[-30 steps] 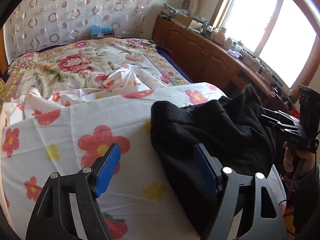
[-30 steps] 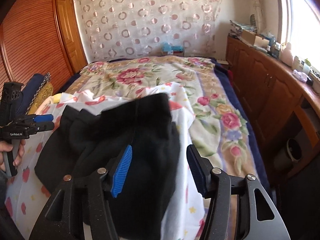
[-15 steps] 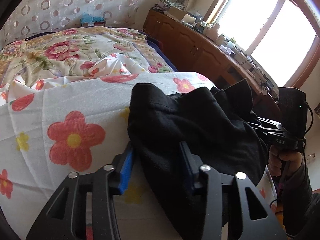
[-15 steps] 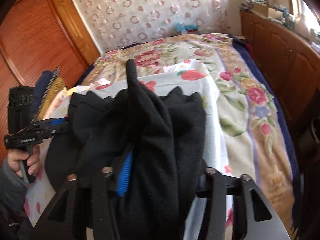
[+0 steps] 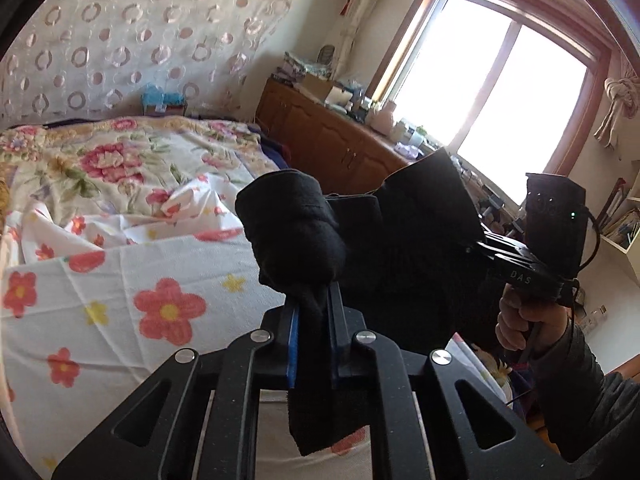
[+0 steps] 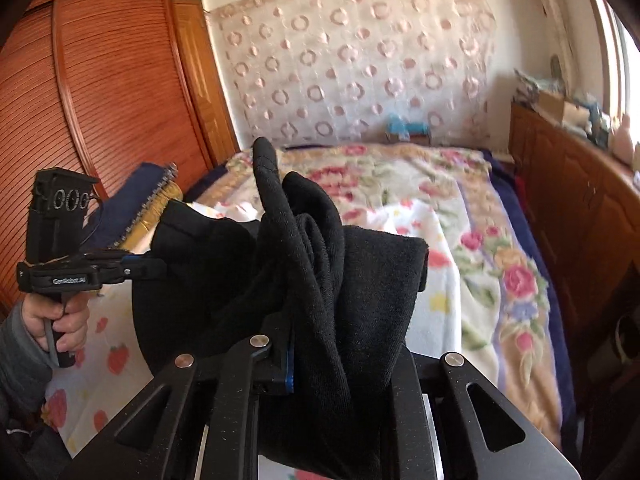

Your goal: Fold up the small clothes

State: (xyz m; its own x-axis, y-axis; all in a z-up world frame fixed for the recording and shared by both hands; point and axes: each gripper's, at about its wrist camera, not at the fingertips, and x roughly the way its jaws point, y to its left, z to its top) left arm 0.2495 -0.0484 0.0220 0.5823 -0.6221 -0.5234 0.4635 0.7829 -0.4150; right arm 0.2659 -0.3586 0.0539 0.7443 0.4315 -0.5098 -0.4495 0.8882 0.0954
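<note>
A small black fleece garment (image 5: 400, 240) hangs in the air between both grippers, lifted off the bed. My left gripper (image 5: 312, 320) is shut on one bunched end of it; cloth sticks out above and below the blue pads. My right gripper (image 6: 340, 344) is shut on the other end (image 6: 360, 288), with folds standing up over the fingers. In the left wrist view the right gripper (image 5: 480, 246) shows at the garment's far side. In the right wrist view the left gripper (image 6: 156, 268) shows at the left, closed on the cloth.
Below lies a white sheet with red flowers (image 5: 140, 300) over a floral bedspread (image 6: 500, 260). A wooden cabinet with clutter (image 5: 340, 140) runs along the right under the window. A slatted wooden wardrobe (image 6: 100, 100) stands at the left.
Both grippers closed on the garment's ends, then lifted it off the sheet. The cloth now hangs in the air between them.
</note>
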